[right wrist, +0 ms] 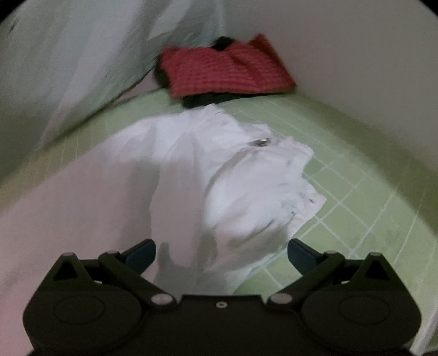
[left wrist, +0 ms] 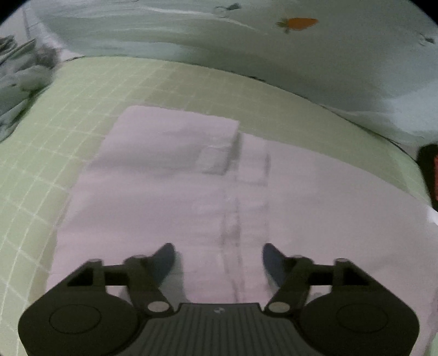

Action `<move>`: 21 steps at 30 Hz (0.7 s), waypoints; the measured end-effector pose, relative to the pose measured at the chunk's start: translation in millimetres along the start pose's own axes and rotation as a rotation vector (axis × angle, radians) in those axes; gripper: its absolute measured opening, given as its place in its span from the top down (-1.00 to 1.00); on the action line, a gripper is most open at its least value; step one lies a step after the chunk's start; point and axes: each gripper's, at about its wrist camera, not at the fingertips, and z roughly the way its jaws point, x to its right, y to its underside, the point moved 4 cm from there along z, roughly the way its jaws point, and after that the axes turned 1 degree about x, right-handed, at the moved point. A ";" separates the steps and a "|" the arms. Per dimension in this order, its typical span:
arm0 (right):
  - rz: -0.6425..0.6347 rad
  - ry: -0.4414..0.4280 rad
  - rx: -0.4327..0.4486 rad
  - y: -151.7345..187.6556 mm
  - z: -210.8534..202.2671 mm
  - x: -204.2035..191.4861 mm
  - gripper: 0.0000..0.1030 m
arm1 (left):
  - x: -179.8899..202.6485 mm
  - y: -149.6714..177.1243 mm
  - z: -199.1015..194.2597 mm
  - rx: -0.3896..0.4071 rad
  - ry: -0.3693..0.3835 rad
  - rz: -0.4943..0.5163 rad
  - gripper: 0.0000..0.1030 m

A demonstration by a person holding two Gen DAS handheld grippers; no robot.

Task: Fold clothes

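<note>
A pale pink-white garment (left wrist: 169,189) lies spread flat on a green grid mat (left wrist: 54,131). One part of it is folded over at the far left, and a seam runs down its middle. My left gripper (left wrist: 219,260) is open and empty, just above the garment's near edge. In the right wrist view the same garment (right wrist: 219,169) ends in a rumpled white waist part with a metal button (right wrist: 261,141). My right gripper (right wrist: 221,253) is open and empty over that rumpled end, above the mat (right wrist: 369,191).
A pale green sheet with an orange carrot print (left wrist: 298,23) rises behind the mat. Grey crumpled cloth (left wrist: 19,79) lies at the far left. A red checked cloth (right wrist: 224,68) on something black sits at the mat's far end, near a white wall.
</note>
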 end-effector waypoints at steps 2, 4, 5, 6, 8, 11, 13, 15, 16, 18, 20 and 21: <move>0.048 -0.014 0.005 -3.7 0.7 7.3 -1.00 | -5.5 0.1 -1.8 -0.003 -0.013 -0.023 -0.51; 0.097 -0.026 0.009 -7.5 2.4 15.0 -1.00 | -8.7 0.3 -4.3 -0.002 -0.024 -0.042 -0.60; 0.124 -0.023 0.007 -9.8 6.3 19.9 -1.00 | -7.5 0.4 -6.3 0.002 -0.028 -0.043 -0.60; 0.148 -0.021 0.006 -12.0 10.4 24.3 -1.00 | -6.3 0.6 -7.8 0.006 -0.035 -0.041 -0.61; 0.166 -0.037 0.015 -16.1 18.4 27.9 -1.00 | -2.7 0.3 -9.6 0.013 -0.049 -0.032 -0.66; 0.126 -0.031 0.033 -19.3 23.8 22.5 -1.00 | 4.6 5.6 -17.2 0.029 -0.073 -0.022 -0.71; 0.107 -0.008 0.033 -19.1 26.0 18.5 -1.00 | 8.2 9.6 -21.4 0.037 -0.081 -0.021 -0.71; 0.094 0.012 0.015 -20.0 27.3 16.3 -1.00 | 9.8 12.2 -23.0 0.039 -0.084 -0.025 -0.72; 0.085 0.015 0.005 -21.0 27.9 15.5 -1.00 | 10.8 13.5 -23.0 0.039 -0.085 -0.025 -0.72; 0.056 -0.016 -0.011 -24.6 28.2 14.1 -0.83 | 11.5 17.9 -24.3 0.041 -0.089 -0.024 -0.72; 0.029 -0.055 -0.028 -27.8 28.4 12.3 0.07 | 10.6 20.9 -24.9 0.040 -0.094 -0.028 -0.72; 0.020 -0.096 -0.038 -28.1 28.0 10.0 0.44 | 9.1 21.7 -25.8 0.041 -0.096 -0.032 -0.72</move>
